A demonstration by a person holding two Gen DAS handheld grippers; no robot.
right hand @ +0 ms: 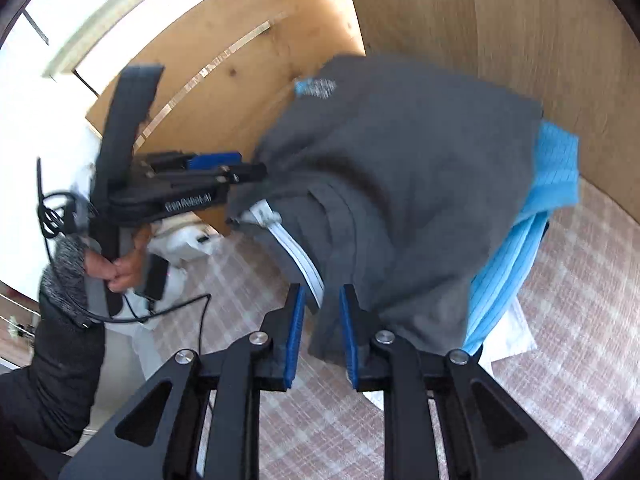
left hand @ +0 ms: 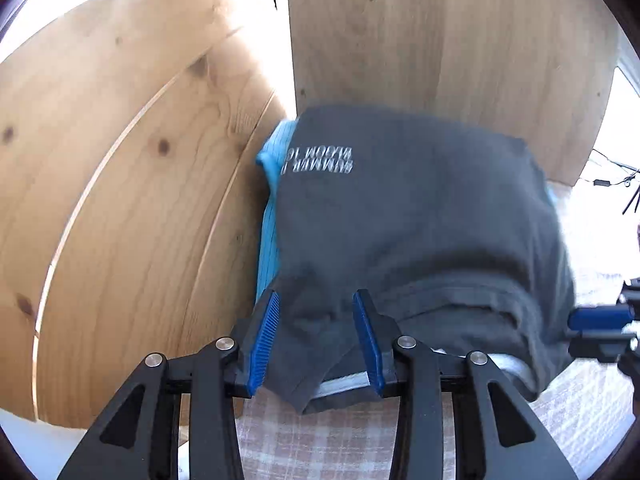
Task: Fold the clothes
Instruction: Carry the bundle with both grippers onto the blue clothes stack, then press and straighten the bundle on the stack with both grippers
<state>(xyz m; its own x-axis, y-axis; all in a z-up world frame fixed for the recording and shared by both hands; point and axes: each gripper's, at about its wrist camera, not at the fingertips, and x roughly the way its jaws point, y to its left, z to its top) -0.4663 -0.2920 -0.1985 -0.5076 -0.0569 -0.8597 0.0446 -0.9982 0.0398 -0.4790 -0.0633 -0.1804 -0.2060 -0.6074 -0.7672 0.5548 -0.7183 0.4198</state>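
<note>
A folded dark grey shirt with white lettering lies on top of a light blue striped garment, in a corner of wooden panels. A white-edged layer shows under its near fold. My left gripper stands open at the shirt's near left corner; the cloth lies loosely between the blue pads. My right gripper is shut on a hanging fold of the grey shirt at its near edge. The right wrist view shows the left gripper at the pile's left side, held by a hand.
Wooden panels stand close behind and to the left of the pile. A pink and white checked cloth covers the surface. White paper sticks out under the blue garment. A black cable hangs from the left gripper's handle.
</note>
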